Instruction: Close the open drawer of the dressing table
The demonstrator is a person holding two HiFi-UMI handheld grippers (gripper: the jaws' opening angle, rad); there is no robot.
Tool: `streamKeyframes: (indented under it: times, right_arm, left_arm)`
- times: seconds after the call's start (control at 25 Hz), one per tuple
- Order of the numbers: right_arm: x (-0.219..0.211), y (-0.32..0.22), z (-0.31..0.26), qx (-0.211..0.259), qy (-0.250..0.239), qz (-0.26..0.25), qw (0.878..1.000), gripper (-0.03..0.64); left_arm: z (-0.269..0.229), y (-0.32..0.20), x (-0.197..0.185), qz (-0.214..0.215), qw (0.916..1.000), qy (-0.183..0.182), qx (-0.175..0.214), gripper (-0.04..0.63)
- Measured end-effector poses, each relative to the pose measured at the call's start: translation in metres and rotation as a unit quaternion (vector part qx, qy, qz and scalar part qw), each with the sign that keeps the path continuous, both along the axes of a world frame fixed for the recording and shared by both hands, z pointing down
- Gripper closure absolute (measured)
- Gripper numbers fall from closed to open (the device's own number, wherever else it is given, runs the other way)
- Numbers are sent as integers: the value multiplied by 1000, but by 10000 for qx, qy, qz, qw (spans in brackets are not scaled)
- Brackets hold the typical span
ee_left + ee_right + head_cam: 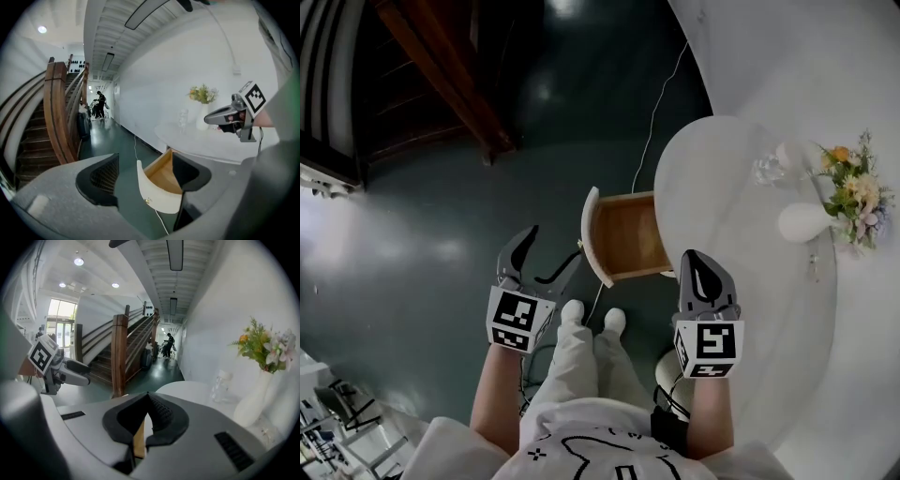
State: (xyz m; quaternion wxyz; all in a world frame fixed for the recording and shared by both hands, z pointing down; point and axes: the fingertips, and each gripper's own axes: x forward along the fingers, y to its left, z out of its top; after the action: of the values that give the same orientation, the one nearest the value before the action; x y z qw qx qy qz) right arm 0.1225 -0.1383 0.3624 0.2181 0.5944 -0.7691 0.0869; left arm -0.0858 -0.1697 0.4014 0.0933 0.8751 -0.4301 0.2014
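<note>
The white round dressing table [722, 202] stands at the right. Its drawer [623, 234] is pulled out toward me, showing a wooden inside and a curved white front [157, 194] with a small brass knob. My left gripper [553, 246] hovers left of the drawer front, jaws spread wide and empty. In the left gripper view [145, 183] the drawer front shows between its fingers [101, 180], still some way off. My right gripper [698, 267] is over the table's near edge beside the drawer, its jaws shut [147, 401] on nothing.
On the table are a white vase [806, 222] of flowers [853, 192] and a clear glass bottle [766, 169]. A thin cable [652, 122] runs across the dark green floor. A wooden staircase [441, 66] rises at far left. My feet [592, 317] are just before the drawer.
</note>
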Motion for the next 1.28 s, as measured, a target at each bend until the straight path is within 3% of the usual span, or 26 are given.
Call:
streamKeyframes:
  times: [0.36, 0.68, 0.84, 1.28]
  right_arm:
    - [-14, 4, 61, -477, -380, 319, 9976, 621]
    - [-12, -12, 78, -306, -108, 380, 9988, 621]
    - [-2, -21, 79, -185, 45, 384, 9991, 621]
    - [38, -44, 87, 87, 363, 901, 9952, 621]
  left_arm:
    - [75, -6, -13, 610, 9967, -328, -415, 253]
    - [138, -1, -9, 1298, 9870, -630, -707, 253]
    - [165, 0, 1, 1854, 9774, -768, -662, 255]
    - [223, -7, 12, 3195, 9411, -1003, -476, 255]
